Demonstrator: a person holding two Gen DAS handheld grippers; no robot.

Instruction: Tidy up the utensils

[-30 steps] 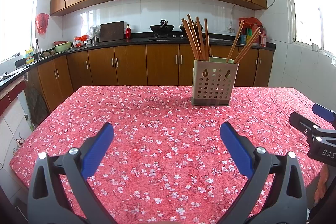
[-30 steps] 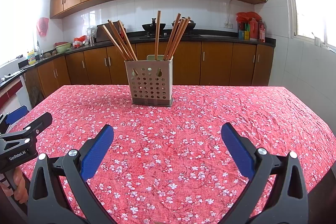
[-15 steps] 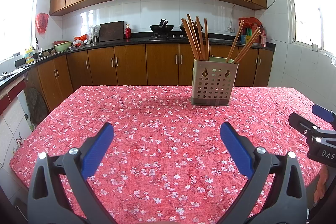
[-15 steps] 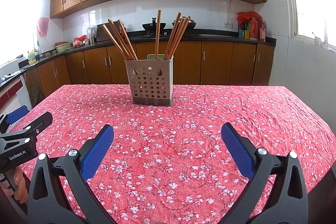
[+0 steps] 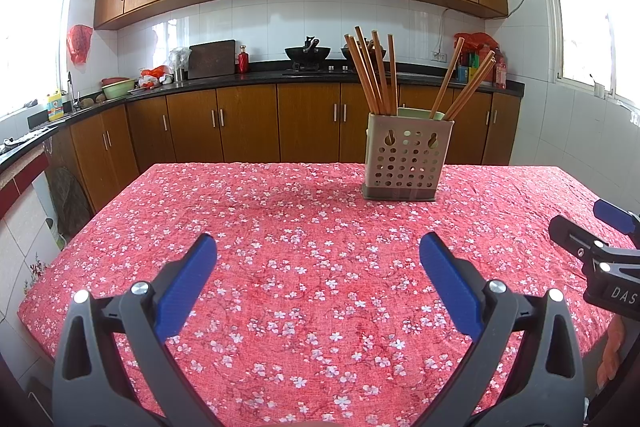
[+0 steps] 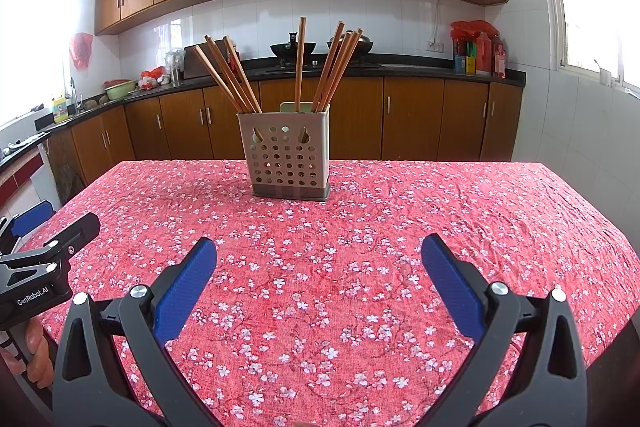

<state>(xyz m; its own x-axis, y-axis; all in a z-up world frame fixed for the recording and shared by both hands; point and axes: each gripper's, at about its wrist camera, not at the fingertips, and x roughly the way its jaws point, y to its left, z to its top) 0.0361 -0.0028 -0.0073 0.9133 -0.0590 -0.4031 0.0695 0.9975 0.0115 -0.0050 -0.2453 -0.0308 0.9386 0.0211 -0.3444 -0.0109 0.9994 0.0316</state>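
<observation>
A beige perforated utensil holder (image 5: 407, 157) (image 6: 289, 155) stands upright toward the far side of the table. Several wooden chopsticks (image 5: 374, 75) (image 6: 320, 67) lean out of it in two bunches. My left gripper (image 5: 318, 261) hangs open over the near part of the table, well short of the holder, with nothing between its blue pads. My right gripper (image 6: 319, 261) is open too and holds nothing. Each gripper shows at the edge of the other's view, the right one (image 5: 592, 251) and the left one (image 6: 44, 239).
A red flowered cloth (image 5: 300, 239) (image 6: 380, 227) covers the table. Behind it run wooden kitchen cabinets (image 5: 248, 127), a dark counter with woks (image 5: 307, 53) and a range hood. A hand (image 6: 36, 359) grips the left tool's handle.
</observation>
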